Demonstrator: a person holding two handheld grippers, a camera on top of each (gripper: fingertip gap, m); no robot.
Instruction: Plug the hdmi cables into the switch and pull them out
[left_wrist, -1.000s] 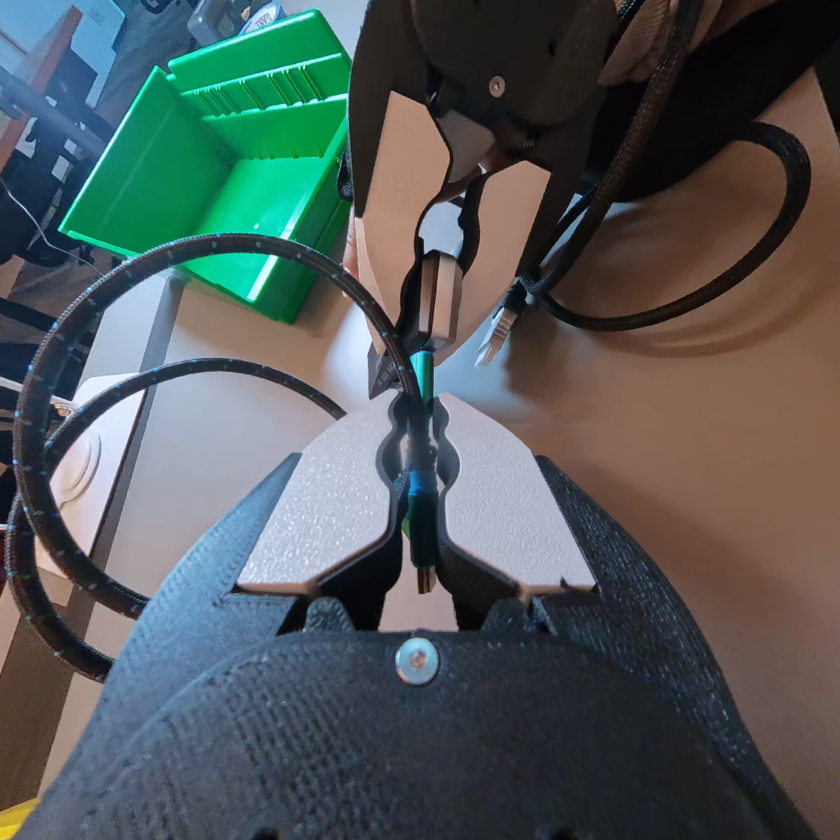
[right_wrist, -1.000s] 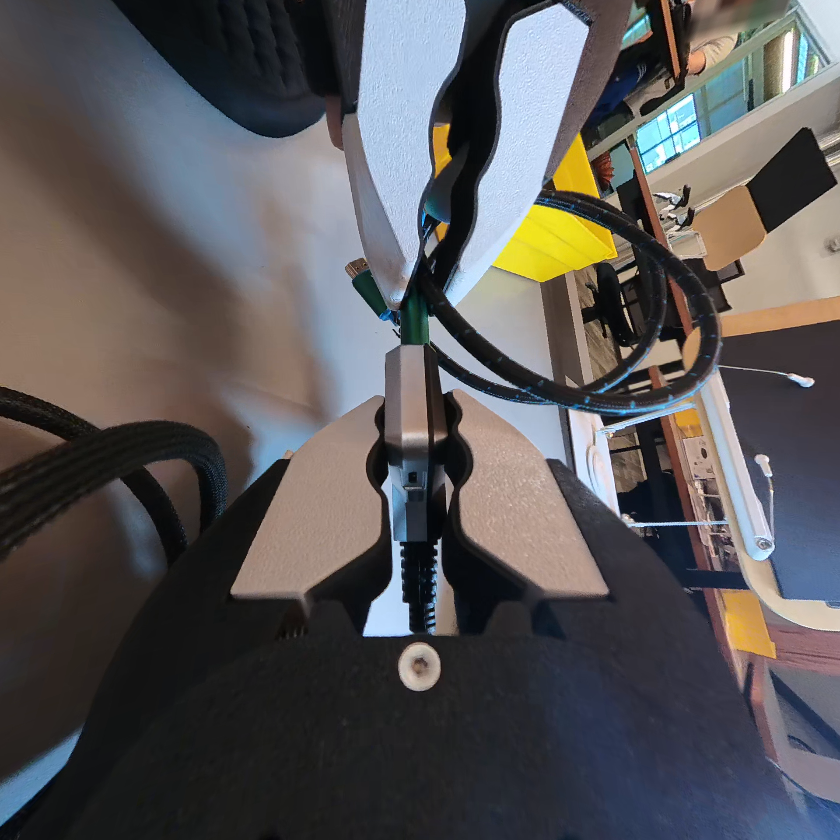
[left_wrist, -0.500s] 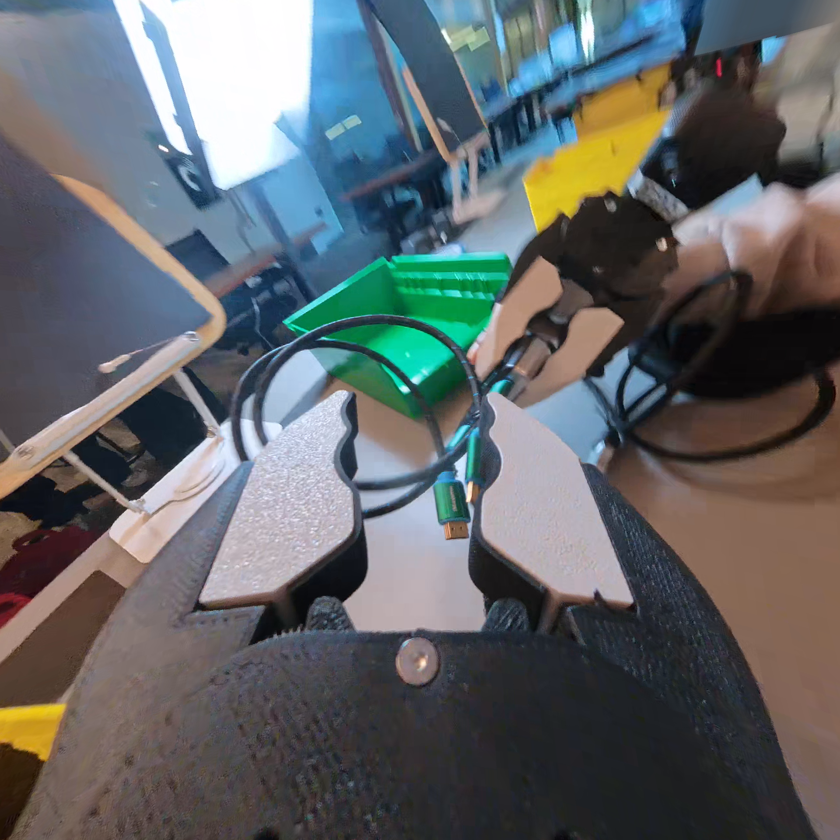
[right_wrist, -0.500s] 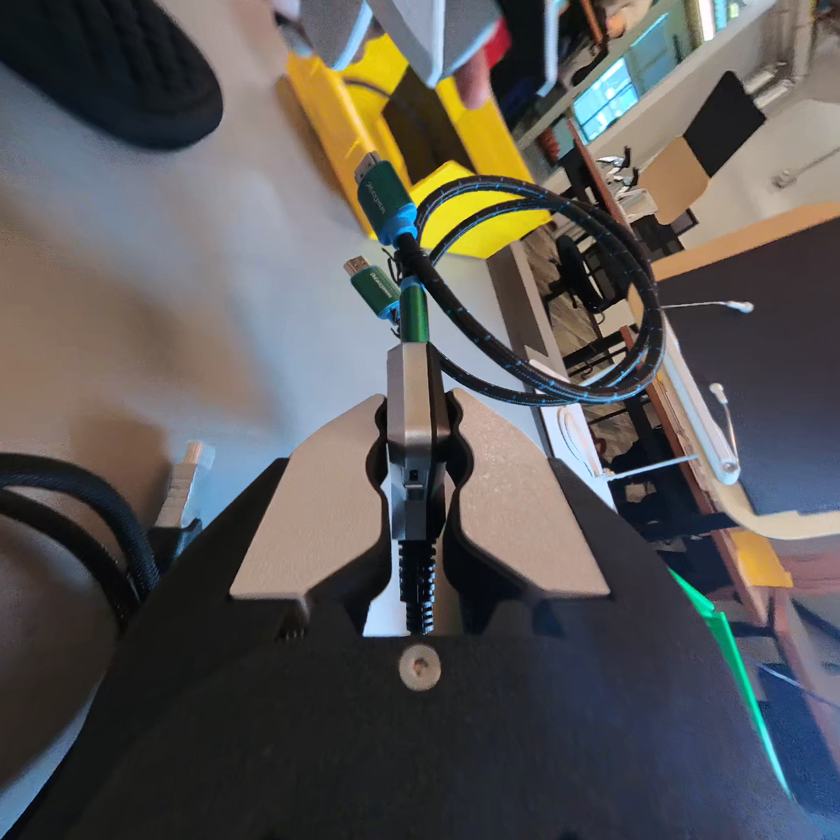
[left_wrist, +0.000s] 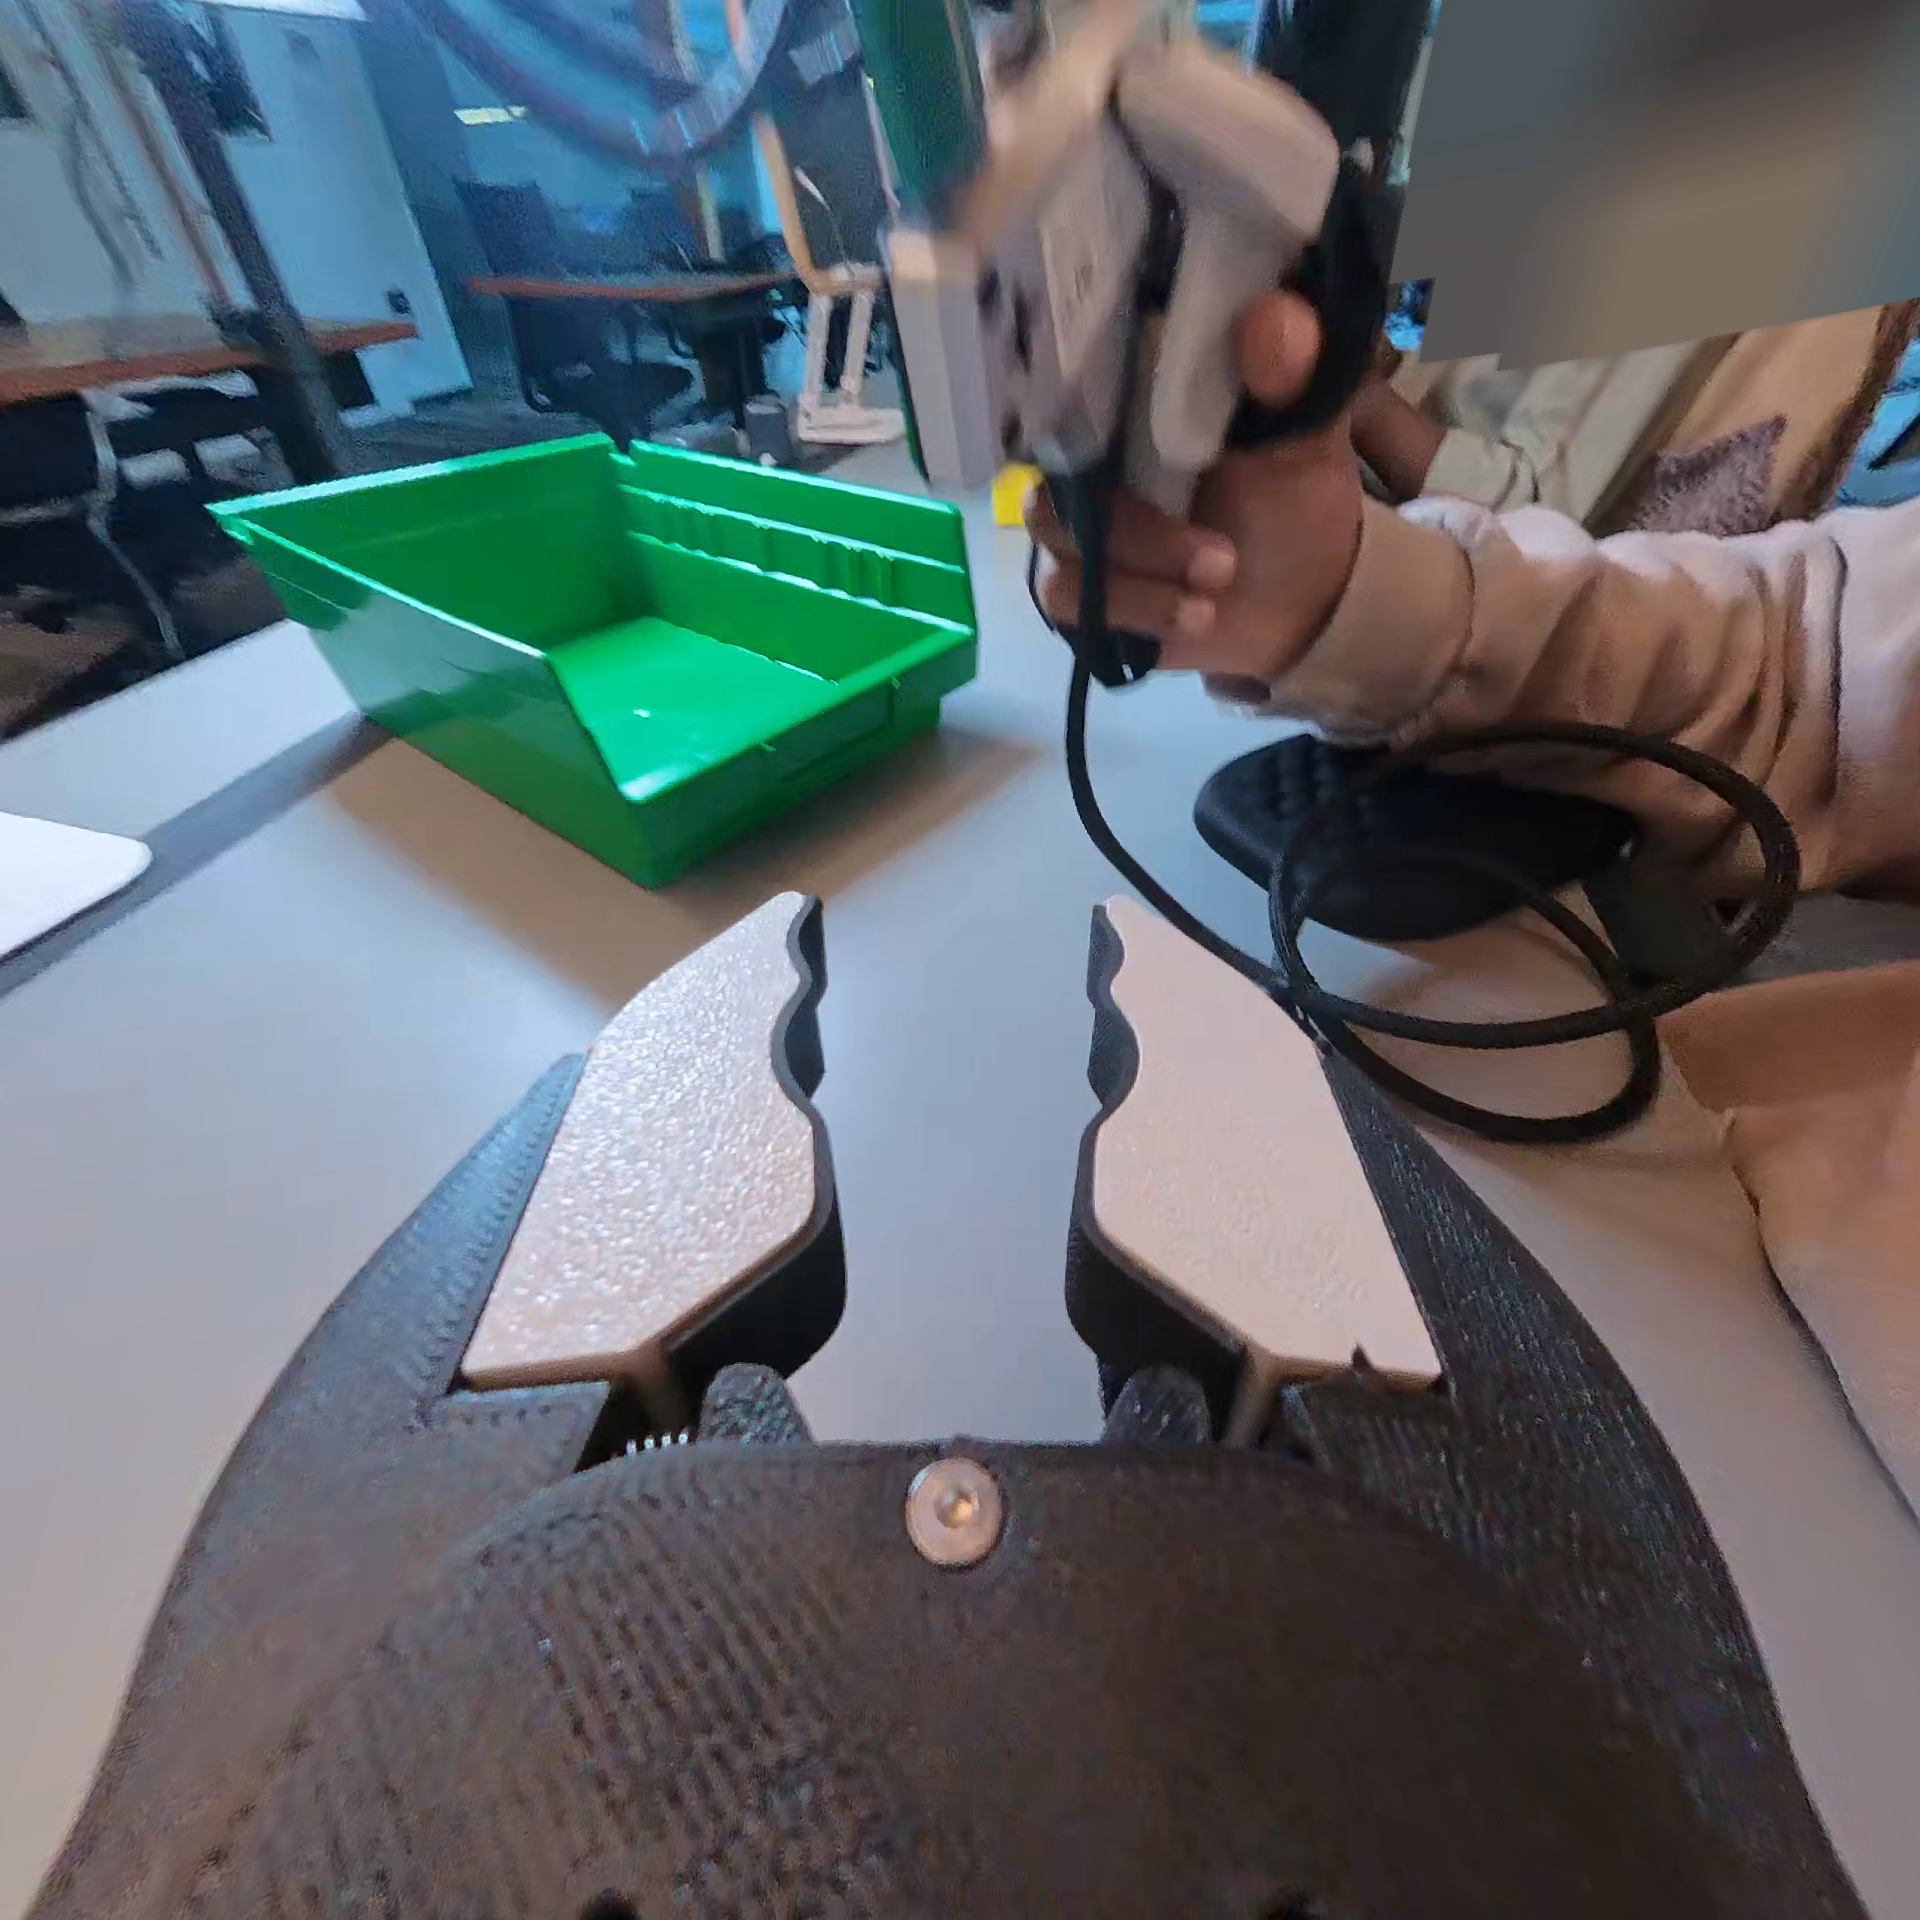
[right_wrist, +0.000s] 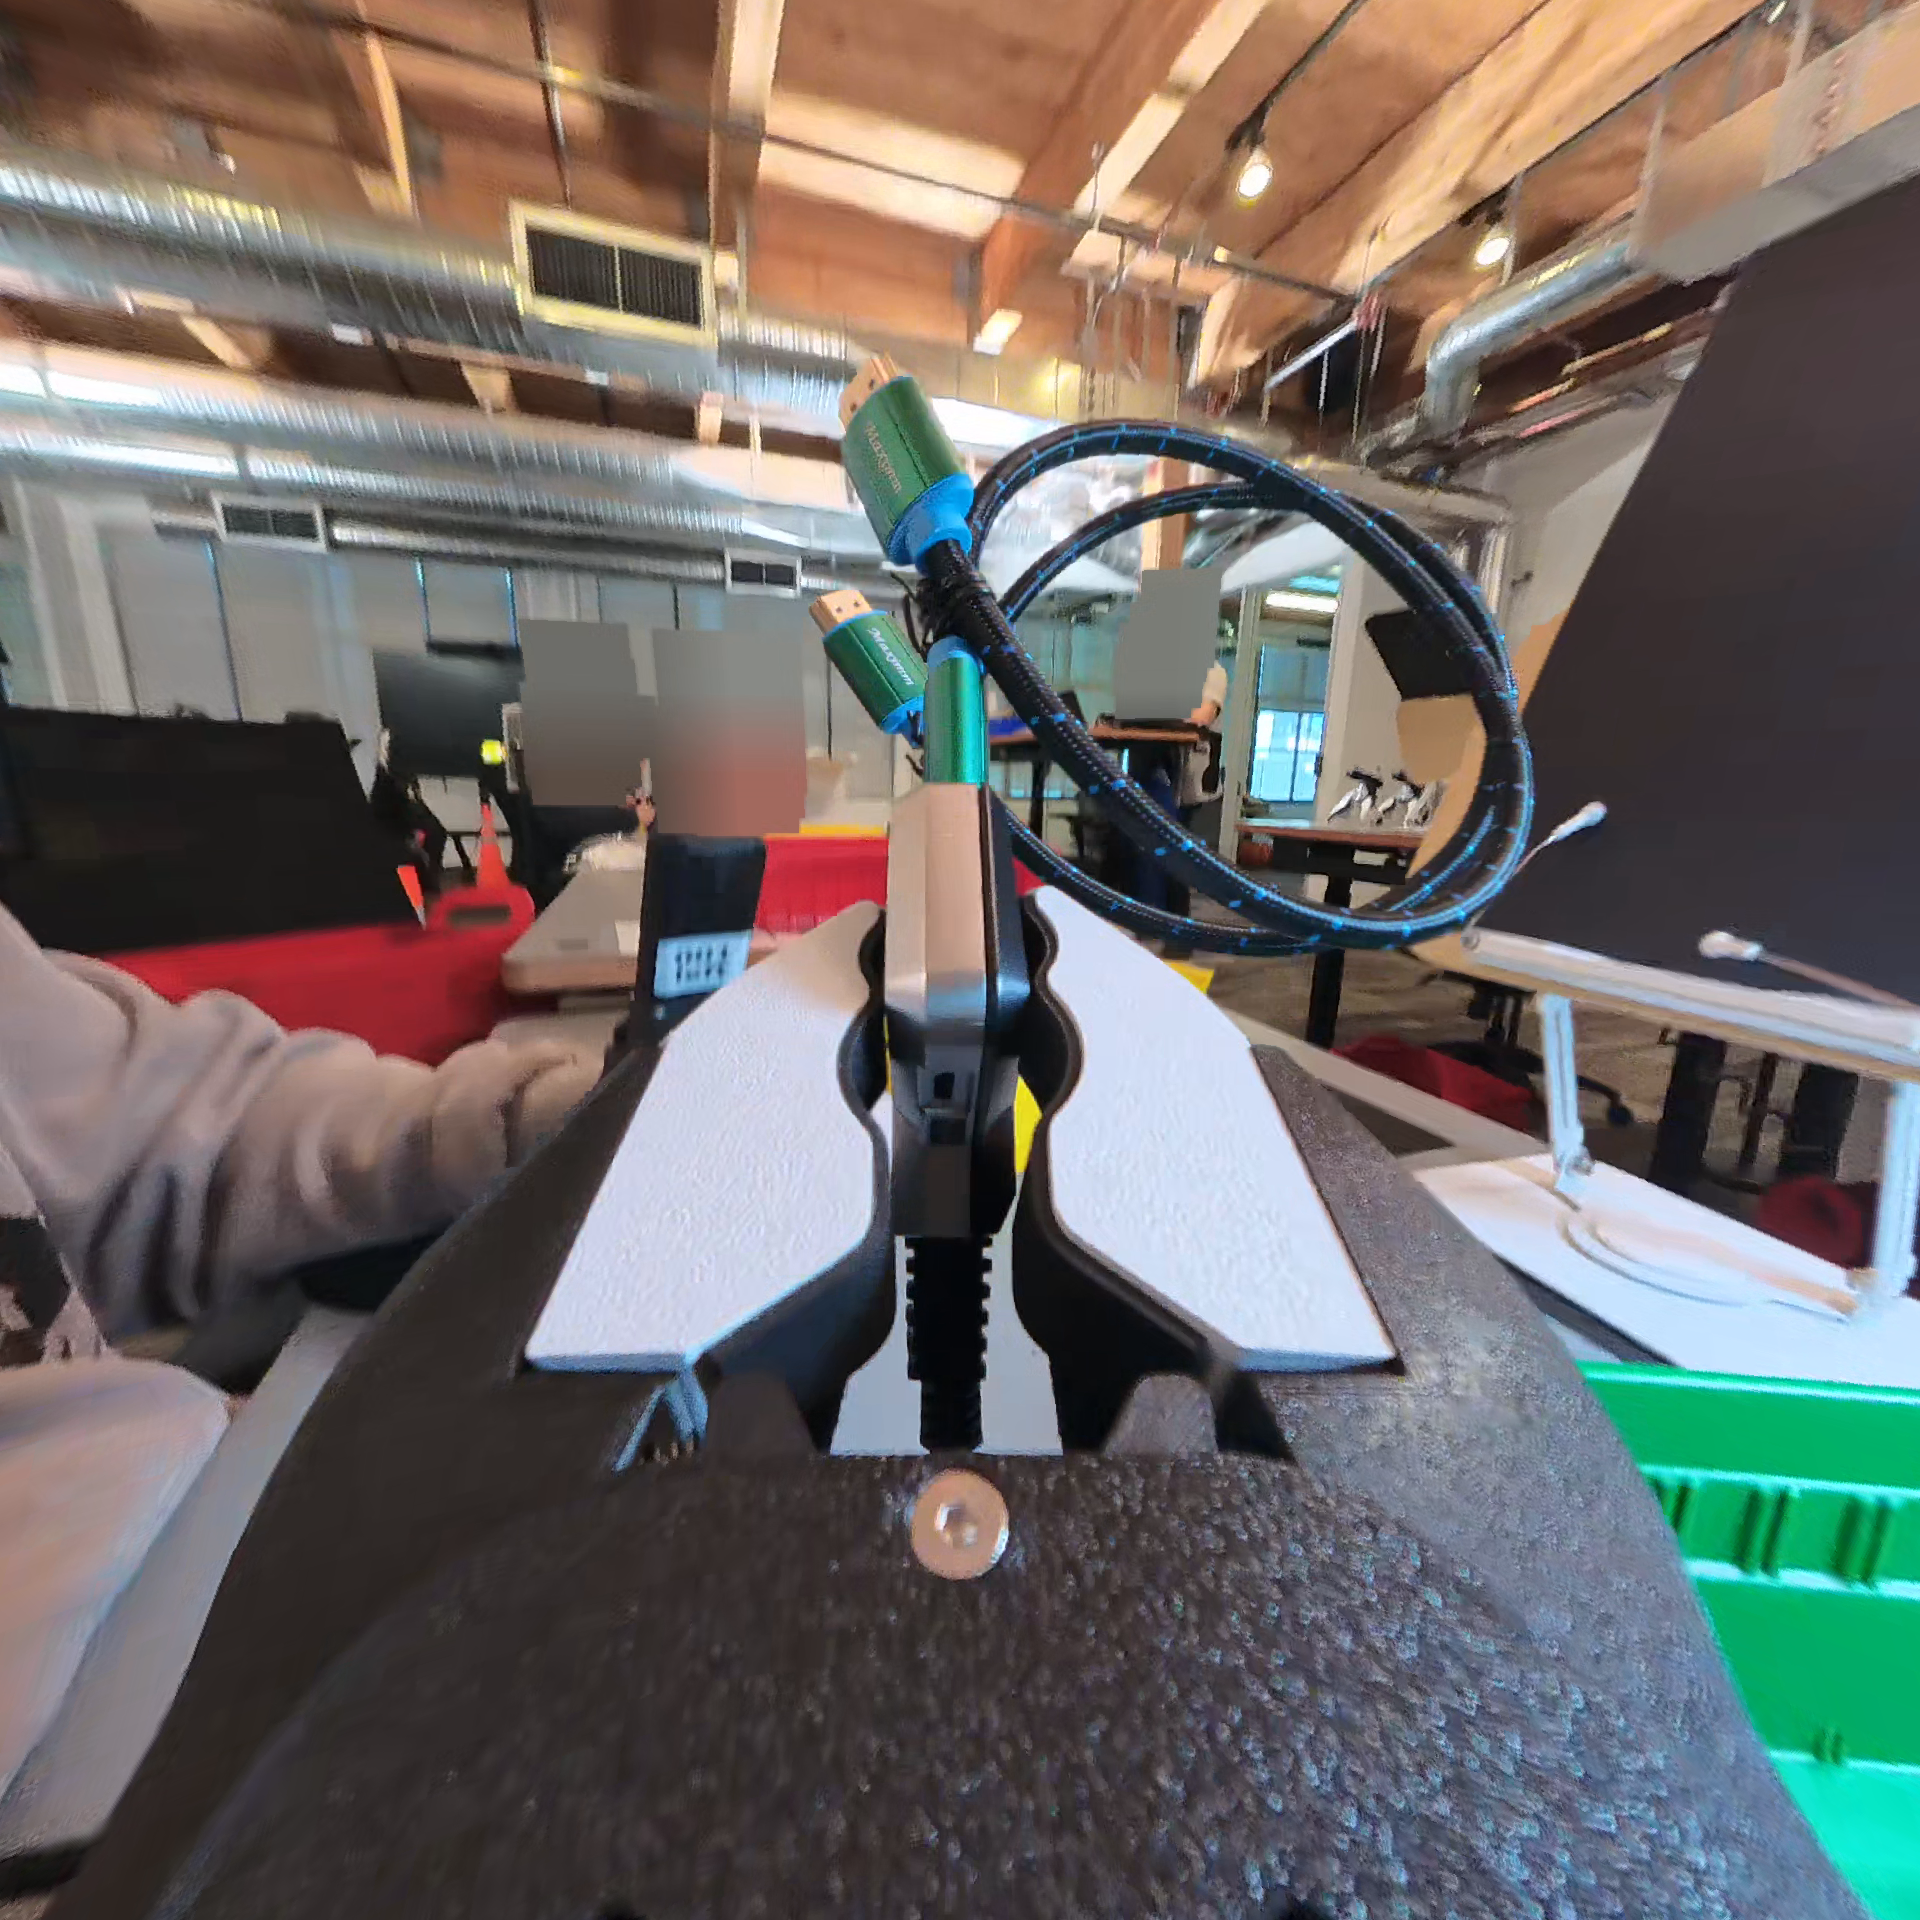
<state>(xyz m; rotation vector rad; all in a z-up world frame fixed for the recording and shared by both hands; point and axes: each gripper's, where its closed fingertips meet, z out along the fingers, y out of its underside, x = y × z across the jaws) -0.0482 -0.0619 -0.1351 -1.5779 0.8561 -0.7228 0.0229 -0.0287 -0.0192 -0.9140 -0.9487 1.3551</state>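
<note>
Since the earlier frame the left gripper (left_wrist: 956, 1029) had let go and backed off, its fingers apart and empty over the tabletop (left_wrist: 364, 1039). The right gripper (right_wrist: 951, 997) clamped the switch (right_wrist: 940, 997), raised, one green plug (right_wrist: 954, 722) seated, cable (right_wrist: 1351, 727) looped above. Pulling straight along the plug would likely free it cleanly.

Braided cloth cable (right_wrist: 1299, 894); glossy plastic bin (left_wrist: 665, 644); brushed metal switch (right_wrist: 935, 935)

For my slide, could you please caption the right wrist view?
Right gripper clamps the grey switch, one green plug inserted, braided cables looping above.
</note>
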